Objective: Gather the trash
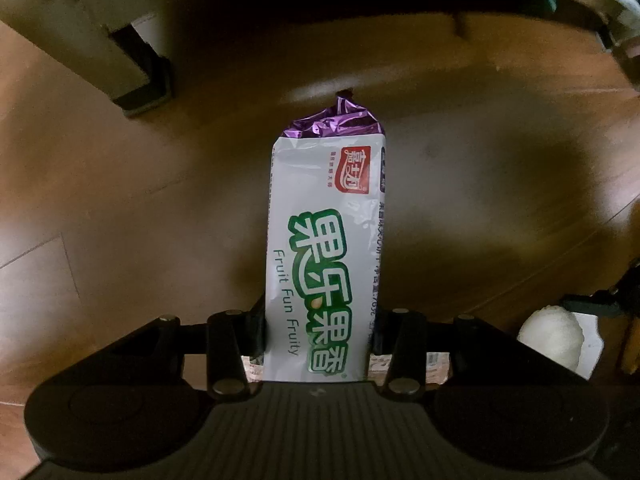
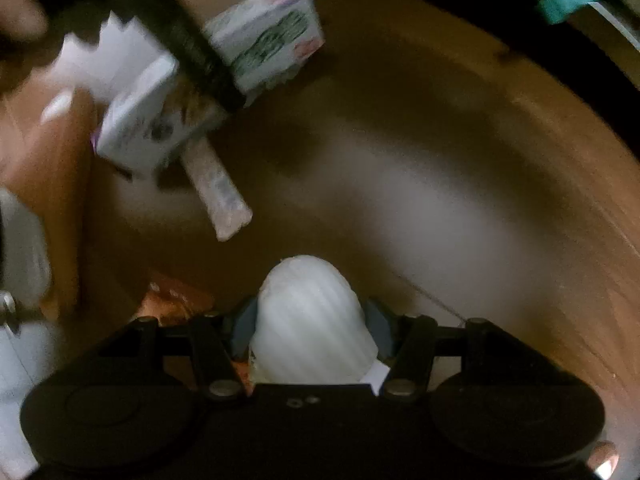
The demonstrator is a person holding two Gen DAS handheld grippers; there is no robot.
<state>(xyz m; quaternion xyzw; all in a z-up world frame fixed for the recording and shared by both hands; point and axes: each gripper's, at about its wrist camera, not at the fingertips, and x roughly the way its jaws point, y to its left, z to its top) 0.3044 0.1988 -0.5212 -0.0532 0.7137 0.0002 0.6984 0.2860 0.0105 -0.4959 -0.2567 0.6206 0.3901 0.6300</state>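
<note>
Two claws are loaded, one piece of trash each. The left claw (image 1: pixel 316 332) is closed on a white biscuit packet (image 1: pixel 324 248), printed "Fruit Fun Fruity", which stands out ahead of it along the fingers, its crumpled purple foil end (image 1: pixel 334 122) farthest away, above a wooden floor (image 1: pixel 120 200). The right claw (image 2: pixel 312 332) is closed on a white ribbed foam wrap (image 2: pixel 312 320), pinched at both flanks and bulging forward between the pads.

Judgement on the step in hand: both items appear to be in carriage toward a collection point, which neither view shows. To do this well, keep both grips firm; the packet is long and held only near its rear end, so it may swing or slip if the claw tilts sharply. The foam looks soft and should tolerate the squeeze.

View differences: the right wrist view, though blurred, shows the packet from the side, crossed by a dark finger of the left claw, with what appears to be a pale strip (image 2: pixel 218 192) below it; identity uncertain. The left wrist view shows the print clearly, a furniture leg (image 1: pixel 132 76) ahead and to the left, and the foam wrap at lower right.
</note>
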